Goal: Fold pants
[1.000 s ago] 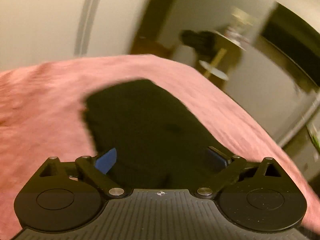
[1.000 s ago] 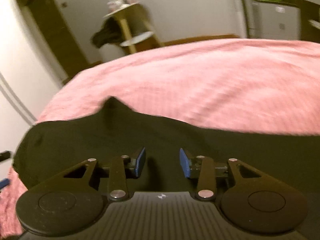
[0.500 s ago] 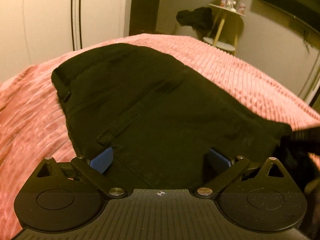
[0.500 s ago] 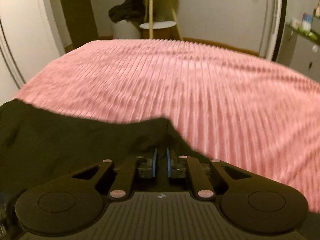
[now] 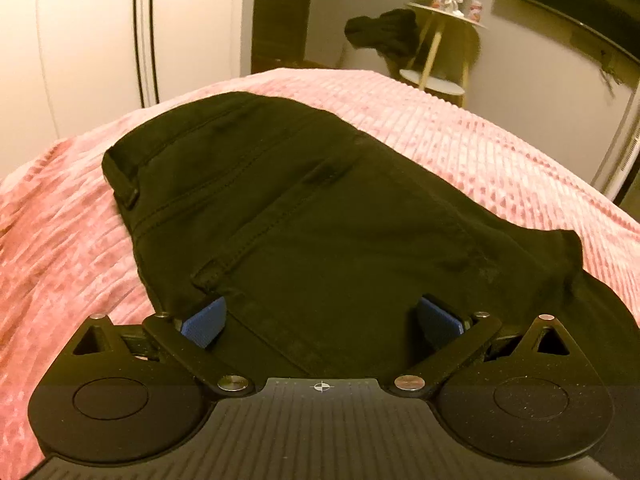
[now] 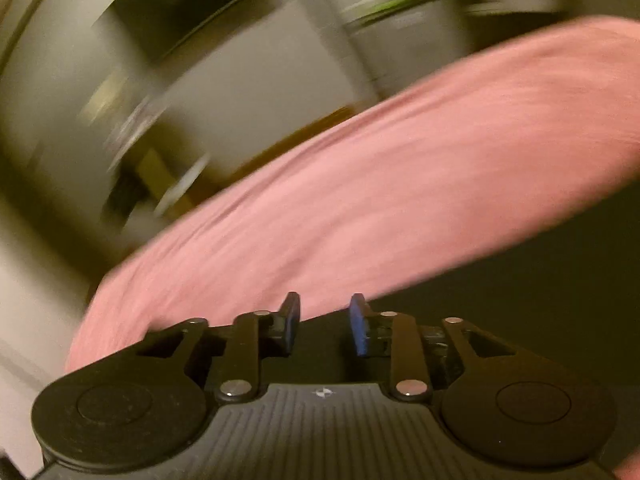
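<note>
The black pants (image 5: 304,216) lie flat on the pink ribbed blanket (image 5: 500,152) of the bed, waistband toward the far left corner, a belt loop and a back pocket facing up. The fabric runs on toward the near right, where a dark fold bunches at the bed's near edge. The left tongs (image 5: 320,320) hover low over the near end of the pants, blue pads (image 5: 204,320) spread wide, one on each side of the cloth, nothing pinched between them. Whether the pads touch the fabric, hard to say.

Over on the right wrist view, everything is smeared with motion blur and the frame is tilted. The right tongs (image 6: 325,324) show a clear gap between the blue pads (image 6: 358,330), parted and holding nothing. Black pants (image 6: 520,300) fill the lower right of that view under the tongs, with the pink blanket (image 6: 360,200) sweeping across behind.

Beyond the bed's far edge stands a small round side table (image 5: 444,20) with wooden legs, small items on top too blurred to name, and a dark garment (image 5: 380,36) draped just beside it. A white wardrobe (image 5: 80,48) with a dark vertical seam stands off the bed's far left corner.
</note>
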The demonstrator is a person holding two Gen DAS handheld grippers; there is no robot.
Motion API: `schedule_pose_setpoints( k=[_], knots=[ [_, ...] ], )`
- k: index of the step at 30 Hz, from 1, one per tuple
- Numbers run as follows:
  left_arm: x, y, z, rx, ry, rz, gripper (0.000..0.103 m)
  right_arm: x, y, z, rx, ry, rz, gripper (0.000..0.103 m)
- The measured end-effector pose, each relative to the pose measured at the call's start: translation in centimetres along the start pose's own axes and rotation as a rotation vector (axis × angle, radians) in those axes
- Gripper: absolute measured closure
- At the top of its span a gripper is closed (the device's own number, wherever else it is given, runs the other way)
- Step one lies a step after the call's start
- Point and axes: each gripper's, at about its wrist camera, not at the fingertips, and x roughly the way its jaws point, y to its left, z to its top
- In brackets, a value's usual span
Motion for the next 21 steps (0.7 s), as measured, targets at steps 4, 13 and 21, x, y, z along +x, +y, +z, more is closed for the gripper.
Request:
schedule_pose_setpoints(
  k=[4, 13, 21],
  knots=[
    [-1.6, -0.3, 0.2, 0.02, -0.02, -0.001, 0.0, -7.6, -14.0, 3.1, 0.244, -0.13, -0.204, 0.066],
    [-4.9, -1.3, 0.3, 0.059, -0.029, -0.119, 0.0, -12.1, -28.8, 4.4, 0.56, -0.204, -0.135, 0.06],
    [-6.7, -3.6, -0.4, 0.163, 0.049, -0.269, 0.0, -8.9, -30.9, 6.6, 0.57, -0.219, -0.087, 0.054]
  ],
)
